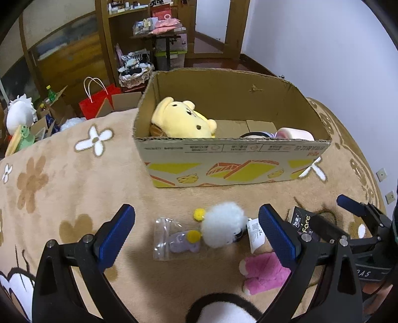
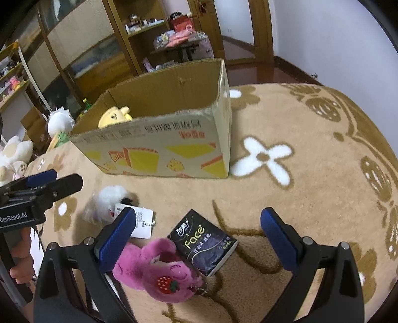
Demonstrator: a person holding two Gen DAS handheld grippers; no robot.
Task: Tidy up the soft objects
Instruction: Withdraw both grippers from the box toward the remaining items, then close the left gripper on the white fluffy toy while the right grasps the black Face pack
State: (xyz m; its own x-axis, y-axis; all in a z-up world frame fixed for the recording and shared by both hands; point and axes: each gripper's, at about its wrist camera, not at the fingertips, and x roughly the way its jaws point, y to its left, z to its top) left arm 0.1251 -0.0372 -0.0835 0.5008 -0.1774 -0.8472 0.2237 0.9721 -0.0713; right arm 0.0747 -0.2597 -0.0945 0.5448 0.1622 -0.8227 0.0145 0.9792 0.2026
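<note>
Fingers on left gripper wide apart, empty, white fluffy toy between them at lower centre. Right gripper fingers also spread, empty, over pink plush and tissue pack. Cardboard box mid-frame holds yellow bear.

Red paper bag on floor beside bed; green bottle; cluttered wooden shelves behind.
</note>
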